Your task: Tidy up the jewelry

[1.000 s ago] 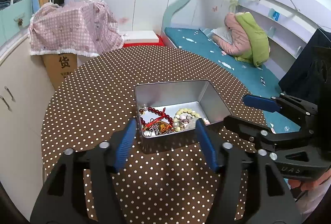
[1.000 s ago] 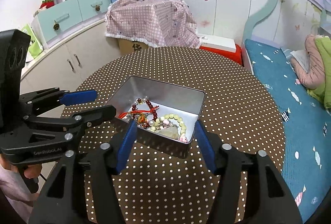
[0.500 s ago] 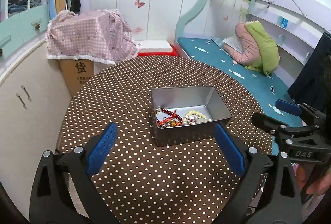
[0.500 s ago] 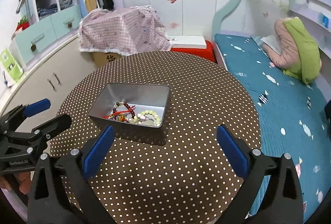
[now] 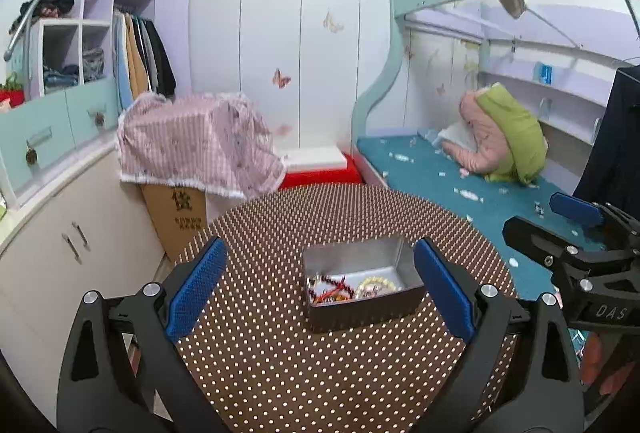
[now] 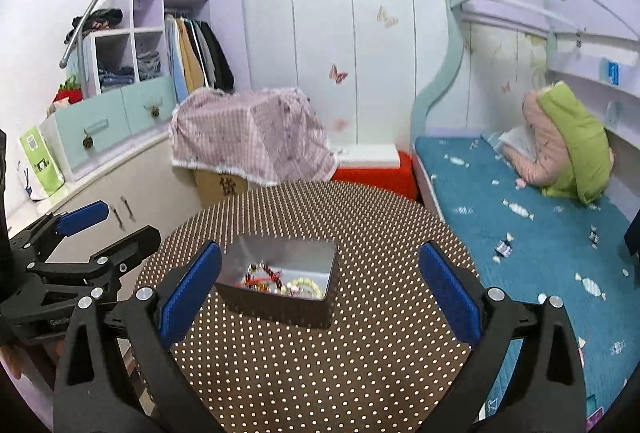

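An open silver metal tin sits on the round brown polka-dot table. Inside lie a red bead bracelet and a pale bead bracelet. My left gripper is open and empty, held back above the table's near side. My right gripper is open and empty, likewise back from the tin. Each gripper shows at the side of the other's view, the right one and the left one.
A pink checked cloth covers a cardboard box behind the table. A red box with a white lid stands beside it. A bed with blue sheet lies to the right. Cabinets line the left.
Both grippers opened wide and pulled up and back from the tin, which now looks smaller and farther. The tin and jewelry stayed put.
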`<action>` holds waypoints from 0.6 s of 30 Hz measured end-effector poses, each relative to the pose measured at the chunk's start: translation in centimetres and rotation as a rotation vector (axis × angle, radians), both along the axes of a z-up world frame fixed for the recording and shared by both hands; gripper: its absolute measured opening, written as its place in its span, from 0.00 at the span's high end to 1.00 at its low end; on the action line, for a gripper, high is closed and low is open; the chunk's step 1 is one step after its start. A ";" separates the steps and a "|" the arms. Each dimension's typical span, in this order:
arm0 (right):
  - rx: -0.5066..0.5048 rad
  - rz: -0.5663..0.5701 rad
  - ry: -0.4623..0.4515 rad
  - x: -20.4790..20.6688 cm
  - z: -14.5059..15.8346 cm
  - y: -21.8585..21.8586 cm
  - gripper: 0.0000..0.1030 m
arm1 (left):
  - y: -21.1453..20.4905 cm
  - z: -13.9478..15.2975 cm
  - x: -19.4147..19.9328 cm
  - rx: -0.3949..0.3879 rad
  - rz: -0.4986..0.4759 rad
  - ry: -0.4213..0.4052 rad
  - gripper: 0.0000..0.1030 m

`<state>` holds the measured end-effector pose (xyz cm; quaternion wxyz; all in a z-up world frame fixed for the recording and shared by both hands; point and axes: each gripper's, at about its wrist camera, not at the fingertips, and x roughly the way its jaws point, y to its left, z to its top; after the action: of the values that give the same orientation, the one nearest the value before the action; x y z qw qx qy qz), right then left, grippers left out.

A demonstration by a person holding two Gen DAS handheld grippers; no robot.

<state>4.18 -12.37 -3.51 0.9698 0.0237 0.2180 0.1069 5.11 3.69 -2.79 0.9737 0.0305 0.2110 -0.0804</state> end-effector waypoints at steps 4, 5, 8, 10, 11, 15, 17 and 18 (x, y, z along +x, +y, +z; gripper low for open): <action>-0.017 -0.007 -0.036 -0.8 1.1 0.3 0.07 | -0.2 1.6 -1.0 0.000 0.003 -0.049 0.06; -0.019 -0.010 -0.050 -1.1 1.4 0.3 0.07 | -0.3 2.0 -1.3 0.002 0.009 -0.061 0.06; -0.008 -0.012 -0.087 -1.8 2.4 0.1 0.07 | -0.5 3.1 -2.0 -0.009 0.011 -0.092 0.06; -0.005 -0.015 -0.104 -2.1 2.9 0.1 0.07 | -0.5 3.7 -2.3 -0.012 0.016 -0.102 0.06; -0.007 -0.018 -0.117 -2.3 3.2 0.1 0.07 | -0.6 4.1 -2.5 -0.016 0.021 -0.109 0.06; -0.015 -0.015 -0.147 -2.9 4.1 0.4 0.07 | -0.6 5.0 -3.4 -0.024 0.031 -0.140 0.06; -0.018 -0.016 -0.159 -3.1 4.3 0.5 0.07 | -0.5 5.4 -3.6 -0.020 0.041 -0.153 0.06; -0.021 -0.017 -0.166 -3.2 4.4 0.6 0.07 | -0.4 5.5 -3.8 -0.018 0.044 -0.158 0.06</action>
<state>0.99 -11.79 0.88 0.9856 0.0065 0.1379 0.0981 1.30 3.26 2.69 0.9891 0.0231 0.1331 -0.0583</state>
